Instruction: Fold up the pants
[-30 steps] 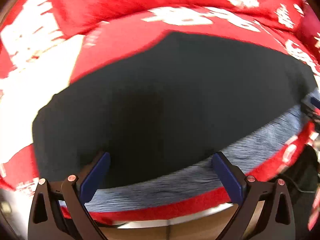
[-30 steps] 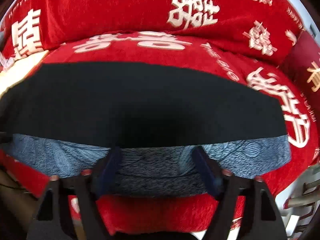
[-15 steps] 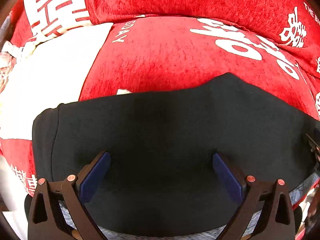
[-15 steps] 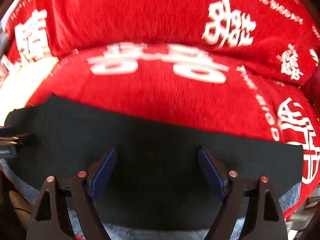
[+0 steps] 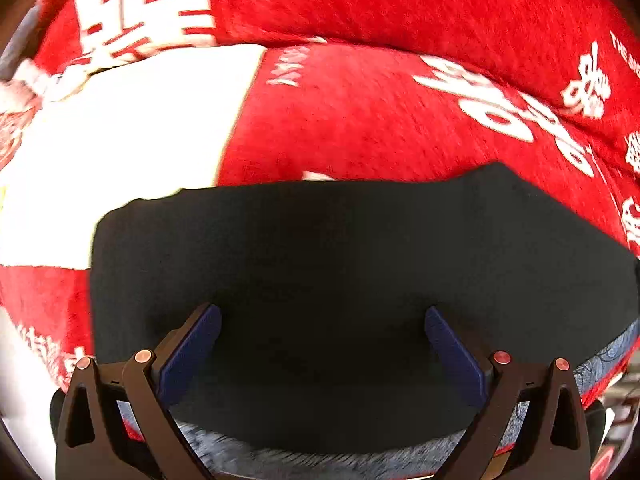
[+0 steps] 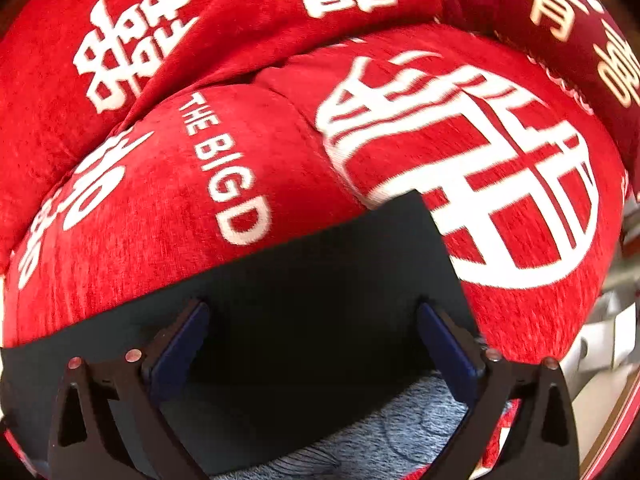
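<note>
The black pants (image 5: 340, 264) lie flat in a long band across a red sofa seat (image 5: 360, 128), over a blue-grey patterned cloth (image 5: 612, 352). My left gripper (image 5: 320, 320) hovers over the pants near their left end, open, nothing between its blue pads (image 5: 192, 348). In the right wrist view the pants (image 6: 304, 280) end in a square corner at the right. My right gripper (image 6: 312, 316) stands above that end; its jaws are opening wide with only flat cloth below them, nothing pinched.
Red back cushions (image 6: 200, 20) with white characters rise behind the seat. A white cloth (image 5: 120, 152) covers the seat to the left of the pants. A dark red pillow (image 6: 580, 20) sits at the right. The blue-grey cloth (image 6: 400, 432) hangs at the front edge.
Both views have slid forward over the pants toward the sofa back, so less blue-grey cloth shows. The right gripper has swung to the pants' right end and its jaws have widened.
</note>
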Motion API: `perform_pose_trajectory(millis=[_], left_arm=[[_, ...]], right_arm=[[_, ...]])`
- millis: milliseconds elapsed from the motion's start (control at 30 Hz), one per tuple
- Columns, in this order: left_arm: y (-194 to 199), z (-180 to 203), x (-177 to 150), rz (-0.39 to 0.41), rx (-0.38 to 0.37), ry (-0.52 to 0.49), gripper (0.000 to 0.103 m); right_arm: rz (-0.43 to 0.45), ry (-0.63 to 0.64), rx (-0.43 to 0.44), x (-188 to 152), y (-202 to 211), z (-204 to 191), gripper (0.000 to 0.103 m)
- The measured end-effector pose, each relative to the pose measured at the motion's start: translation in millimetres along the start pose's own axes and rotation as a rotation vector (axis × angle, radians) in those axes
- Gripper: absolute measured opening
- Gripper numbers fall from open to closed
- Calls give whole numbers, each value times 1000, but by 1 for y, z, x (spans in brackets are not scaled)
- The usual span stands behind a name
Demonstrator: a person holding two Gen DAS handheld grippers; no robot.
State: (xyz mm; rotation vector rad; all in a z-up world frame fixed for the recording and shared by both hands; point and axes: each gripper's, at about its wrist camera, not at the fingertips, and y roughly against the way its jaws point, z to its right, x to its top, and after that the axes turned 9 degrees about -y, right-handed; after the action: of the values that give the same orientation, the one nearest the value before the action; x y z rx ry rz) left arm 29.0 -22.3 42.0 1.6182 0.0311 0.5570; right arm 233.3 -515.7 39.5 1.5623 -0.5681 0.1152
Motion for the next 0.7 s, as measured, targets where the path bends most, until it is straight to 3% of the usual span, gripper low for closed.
perform_pose_trajectory(millis=[33, 100, 200, 333, 400, 433, 467, 600, 700], left_arm=[[8, -7, -4, 24, 12, 9, 102], [17, -22, -13, 43, 33, 31, 102], [15, -39, -31, 17, 41, 57, 102], [-7, -54, -50, -27, 21, 90, 103], [-10, -61, -55, -4, -20, 130, 103], [-7, -61, -54, -13, -15, 126, 103], [-4, -60, -54, -20, -8, 120, 103], [16, -53, -62, 40, -17, 76, 103], [6, -46, -70, 10, -22, 46, 103]], right_arm=[[4, 19, -6, -6, 8, -7, 102], [37, 103, 83, -31, 34, -33, 102], [63, 286, 191, -92, 70, -90, 102], [118, 558, 224, -176, 93, -168, 102], [68, 650, 203, -207, 78, -195, 102], [35, 670, 165, -213, 66, -203, 102], [55, 656, 148, -217, 65, -206, 102], [100, 643, 196, -224, 95, -216, 102], [114, 686, 241, -246, 108, -229, 102]])
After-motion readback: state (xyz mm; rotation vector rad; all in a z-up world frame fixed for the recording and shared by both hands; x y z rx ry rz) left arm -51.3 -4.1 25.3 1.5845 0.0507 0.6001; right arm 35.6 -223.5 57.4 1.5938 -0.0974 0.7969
